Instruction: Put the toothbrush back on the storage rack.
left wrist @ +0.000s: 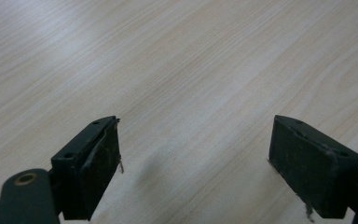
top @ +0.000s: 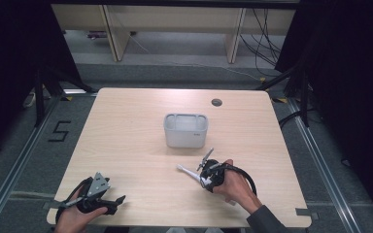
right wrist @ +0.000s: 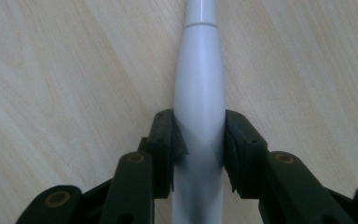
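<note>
A slim white handle-like tool (top: 188,172) lies on the wooden table (top: 126,141), in front of a white divided holder (top: 185,130). My right gripper (top: 203,178) is shut on the tool's thick part (right wrist: 199,98), with both black pads (right wrist: 166,140) pressed against its sides; the narrow end points away up the right gripper view. Near the table's front left corner, my left gripper (top: 118,202) is held low over bare wood. Its jaws stand wide apart with nothing between them, and the pads (left wrist: 98,163) show in the left gripper view.
The holder stands near the table's middle, slightly to the back. A dark round cable hole (top: 216,102) sits at the table's far edge. Black curtains flank both sides, and pale furniture legs with cables stand on the floor beyond.
</note>
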The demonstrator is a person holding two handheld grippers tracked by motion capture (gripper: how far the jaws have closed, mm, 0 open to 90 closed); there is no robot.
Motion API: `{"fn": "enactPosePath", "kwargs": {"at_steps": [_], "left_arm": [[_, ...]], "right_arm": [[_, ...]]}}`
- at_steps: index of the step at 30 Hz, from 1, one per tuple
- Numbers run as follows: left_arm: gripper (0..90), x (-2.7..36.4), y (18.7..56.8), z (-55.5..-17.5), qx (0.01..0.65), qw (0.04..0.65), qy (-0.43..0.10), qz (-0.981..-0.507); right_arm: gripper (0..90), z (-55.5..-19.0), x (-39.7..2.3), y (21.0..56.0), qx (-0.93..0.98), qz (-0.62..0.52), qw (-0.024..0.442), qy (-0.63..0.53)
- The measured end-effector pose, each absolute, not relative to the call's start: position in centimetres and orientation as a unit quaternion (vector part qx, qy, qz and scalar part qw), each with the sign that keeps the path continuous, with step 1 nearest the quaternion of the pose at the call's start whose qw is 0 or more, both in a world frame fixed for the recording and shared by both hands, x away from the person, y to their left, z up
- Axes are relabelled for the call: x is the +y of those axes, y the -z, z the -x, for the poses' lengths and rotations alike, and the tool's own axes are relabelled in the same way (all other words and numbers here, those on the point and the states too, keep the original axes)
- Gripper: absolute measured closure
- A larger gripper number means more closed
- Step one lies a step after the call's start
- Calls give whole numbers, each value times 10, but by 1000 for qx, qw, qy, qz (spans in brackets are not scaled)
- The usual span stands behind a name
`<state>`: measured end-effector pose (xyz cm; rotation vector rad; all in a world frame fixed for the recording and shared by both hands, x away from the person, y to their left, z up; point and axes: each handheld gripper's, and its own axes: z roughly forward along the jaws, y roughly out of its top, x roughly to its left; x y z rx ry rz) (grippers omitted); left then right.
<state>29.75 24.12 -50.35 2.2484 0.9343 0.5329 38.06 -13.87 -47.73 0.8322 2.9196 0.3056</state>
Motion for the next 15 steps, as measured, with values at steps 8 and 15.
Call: {"fn": "enactPosePath", "kwargs": {"at_steps": [8, 15], "left_arm": [[158, 240, 505, -297, 364, 329, -203, -847], [158, 240, 505, -297, 365, 331, -204, -846]], "right_arm": [[662, -387, -132, 476, 963, -260, 32, -63], [663, -389, -130, 476, 964, -259, 27, -56]]}}
